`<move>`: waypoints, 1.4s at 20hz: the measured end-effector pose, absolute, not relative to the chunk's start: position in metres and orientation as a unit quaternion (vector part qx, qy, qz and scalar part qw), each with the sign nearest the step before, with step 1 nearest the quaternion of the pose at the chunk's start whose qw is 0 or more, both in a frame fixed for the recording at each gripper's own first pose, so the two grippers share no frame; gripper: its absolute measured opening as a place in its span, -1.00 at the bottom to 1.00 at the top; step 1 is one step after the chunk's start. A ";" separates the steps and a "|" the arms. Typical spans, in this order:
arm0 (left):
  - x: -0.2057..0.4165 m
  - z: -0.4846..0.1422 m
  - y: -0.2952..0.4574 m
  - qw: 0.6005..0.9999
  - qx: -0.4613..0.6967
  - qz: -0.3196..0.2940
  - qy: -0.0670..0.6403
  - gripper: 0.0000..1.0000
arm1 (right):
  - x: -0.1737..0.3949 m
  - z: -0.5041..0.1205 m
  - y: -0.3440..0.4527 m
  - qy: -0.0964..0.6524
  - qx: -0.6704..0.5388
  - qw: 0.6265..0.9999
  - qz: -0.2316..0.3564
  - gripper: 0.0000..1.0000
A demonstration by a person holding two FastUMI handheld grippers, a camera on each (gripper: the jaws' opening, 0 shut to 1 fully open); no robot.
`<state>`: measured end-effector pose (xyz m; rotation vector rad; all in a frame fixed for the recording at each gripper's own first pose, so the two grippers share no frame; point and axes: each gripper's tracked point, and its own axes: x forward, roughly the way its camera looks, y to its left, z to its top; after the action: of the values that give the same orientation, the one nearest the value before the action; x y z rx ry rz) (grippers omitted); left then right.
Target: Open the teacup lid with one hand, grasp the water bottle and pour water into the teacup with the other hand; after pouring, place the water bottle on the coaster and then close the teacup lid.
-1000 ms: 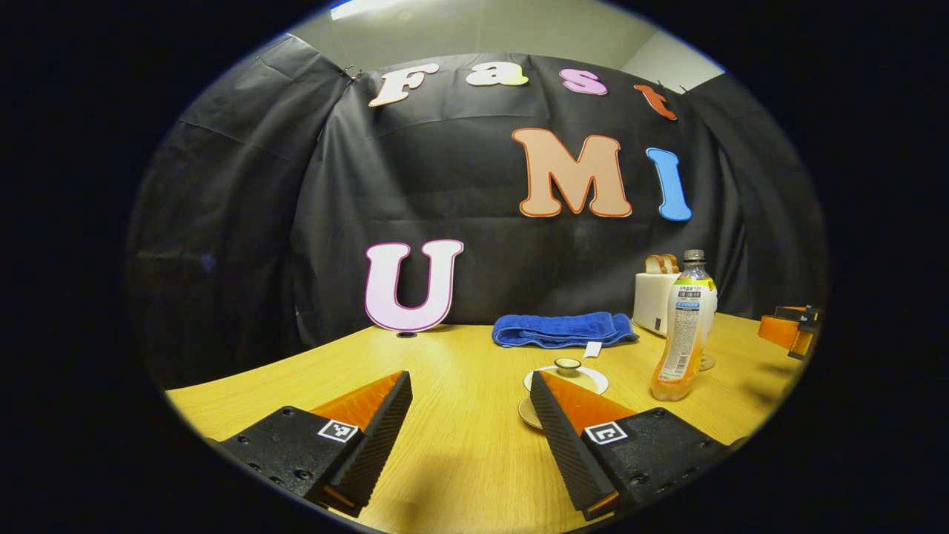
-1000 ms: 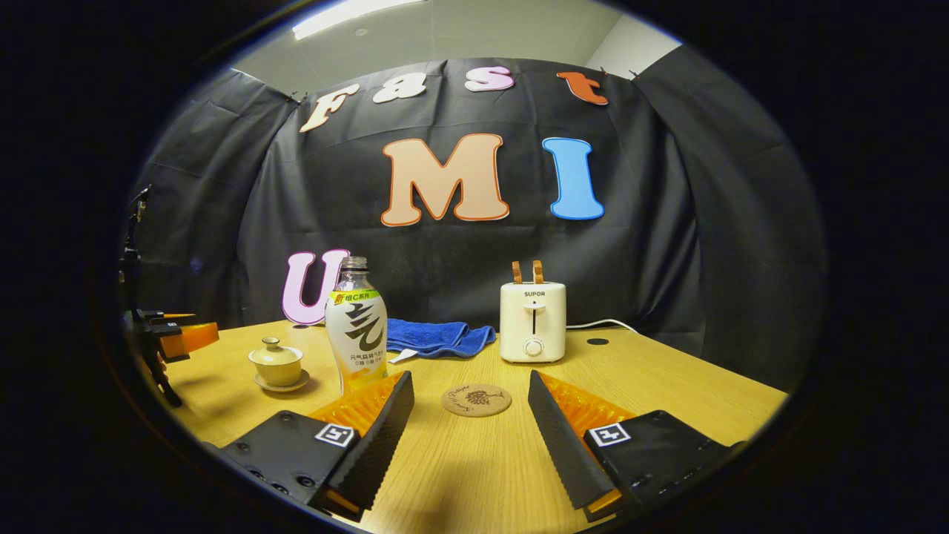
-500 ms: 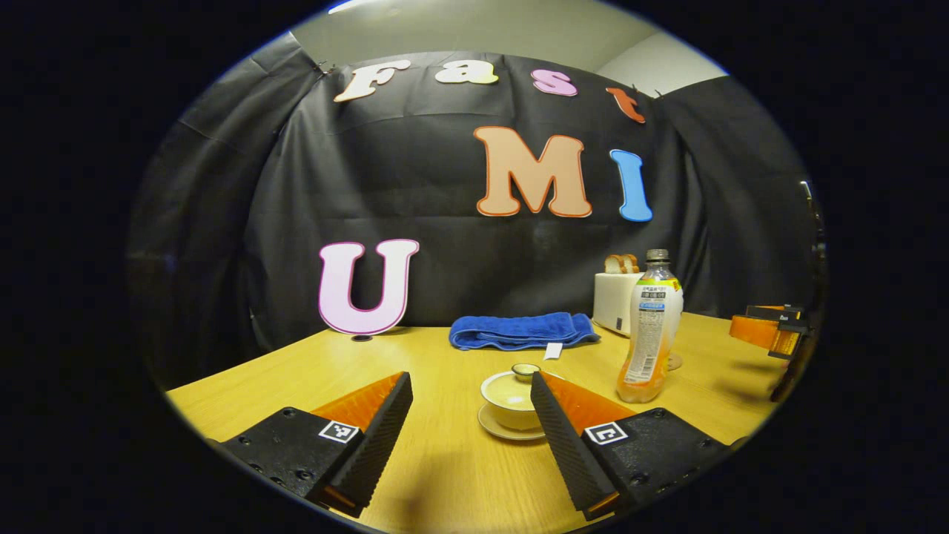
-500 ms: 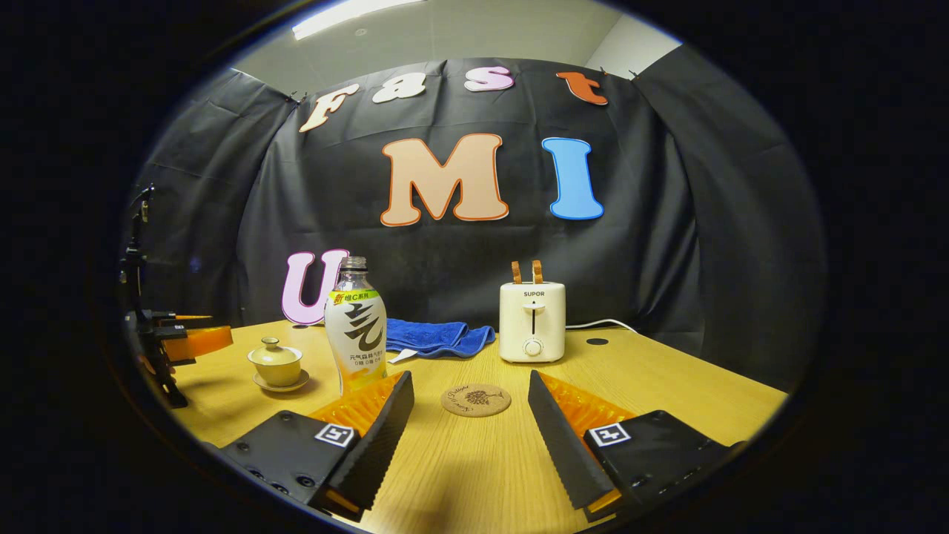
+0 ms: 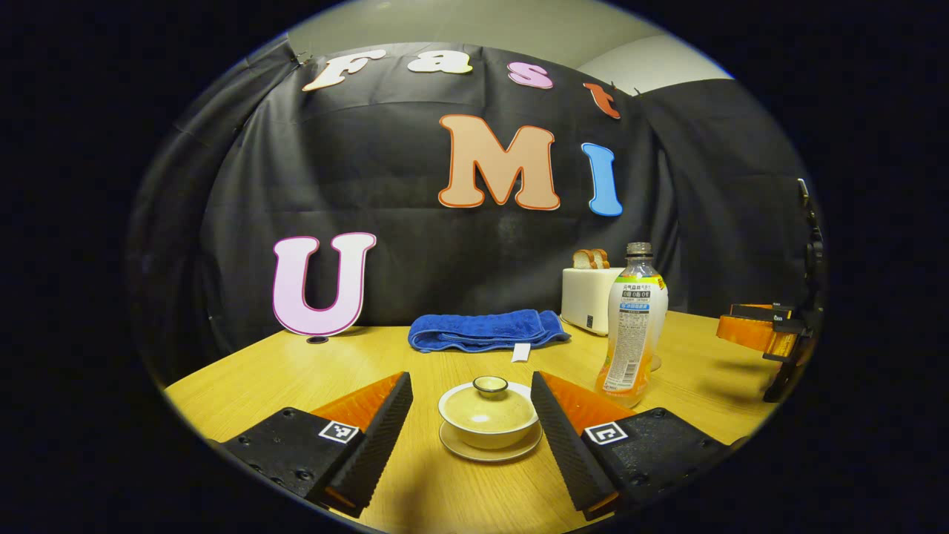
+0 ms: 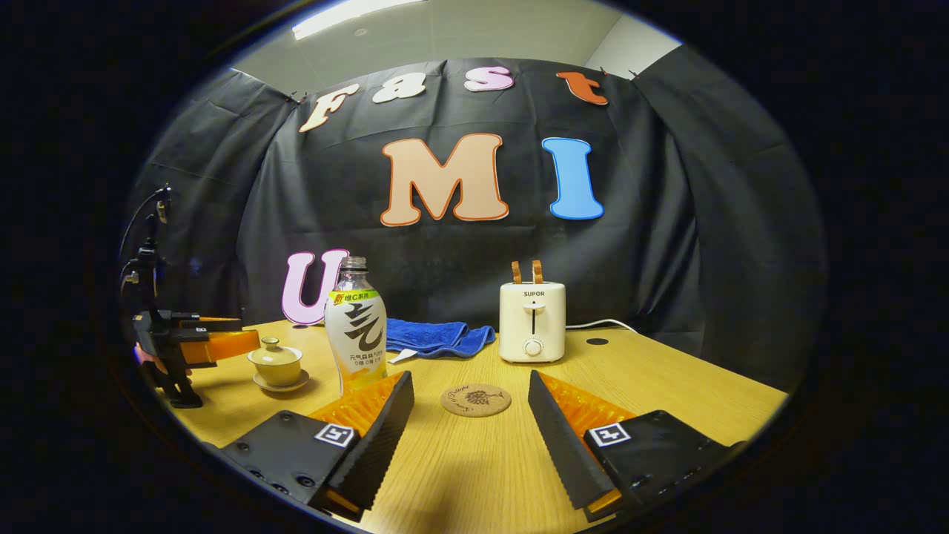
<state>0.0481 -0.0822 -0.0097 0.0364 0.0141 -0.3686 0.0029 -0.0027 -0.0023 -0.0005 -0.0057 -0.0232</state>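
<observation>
Both my grippers gape: left gripper (image 5: 471, 404) straddles the lidded teacup (image 5: 488, 415) untouched; right gripper (image 6: 471, 404) hovers over bare table (image 6: 667, 386) facing the coaster (image 6: 476, 400).

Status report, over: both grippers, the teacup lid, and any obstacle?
Left gripper open, fingers either side of teacup. Right gripper open, empty. Lid on cup; bottle upright. No obstacle.

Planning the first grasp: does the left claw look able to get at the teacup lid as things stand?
Probably yes: the left claw is open, the teacup lid sits uncovered between its fingers, and the water bottle stands off to one side.
</observation>
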 end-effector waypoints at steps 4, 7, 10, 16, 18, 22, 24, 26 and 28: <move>0.058 -0.014 -0.094 0.979 0.022 -0.203 0.018 0.85 | 0.003 -0.003 -0.002 -0.003 0.000 1.000 -0.012 0.92; 0.066 -0.018 -0.103 0.975 0.027 -0.218 0.031 0.86 | 0.002 -0.003 -0.002 -0.003 0.000 1.000 -0.011 0.92; 0.072 -0.022 -0.107 0.973 0.029 -0.225 0.041 0.85 | 0.002 -0.002 -0.002 -0.003 0.000 1.000 -0.009 0.92; 0.078 -0.030 -0.116 0.968 0.043 -0.239 0.062 0.68 | 0.002 -0.002 -0.001 -0.003 0.000 1.000 -0.008 0.92; 0.079 -0.030 -0.116 0.968 0.045 -0.239 0.067 0.55 | 0.002 -0.002 -0.002 -0.003 0.000 1.000 -0.007 0.92; 0.079 -0.030 -0.115 0.967 0.050 -0.238 0.070 0.38 | 0.002 -0.002 -0.001 -0.003 0.000 1.000 -0.007 0.90; 0.080 -0.032 -0.115 0.967 0.053 -0.238 0.073 0.22 | 0.002 -0.002 -0.001 -0.003 0.000 1.000 -0.007 0.92; 0.081 -0.032 -0.115 0.967 0.053 -0.237 0.074 0.02 | 0.002 -0.002 -0.001 -0.003 0.000 1.000 -0.007 0.92; 0.081 -0.031 -0.113 0.969 0.050 -0.234 0.069 -0.07 | 0.003 -0.002 -0.001 -0.003 0.000 1.000 -0.007 0.95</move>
<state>0.0812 -0.1135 -0.0307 0.1007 0.1398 -0.4721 0.0026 -0.0015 -0.0024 -0.0009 -0.0054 -0.0149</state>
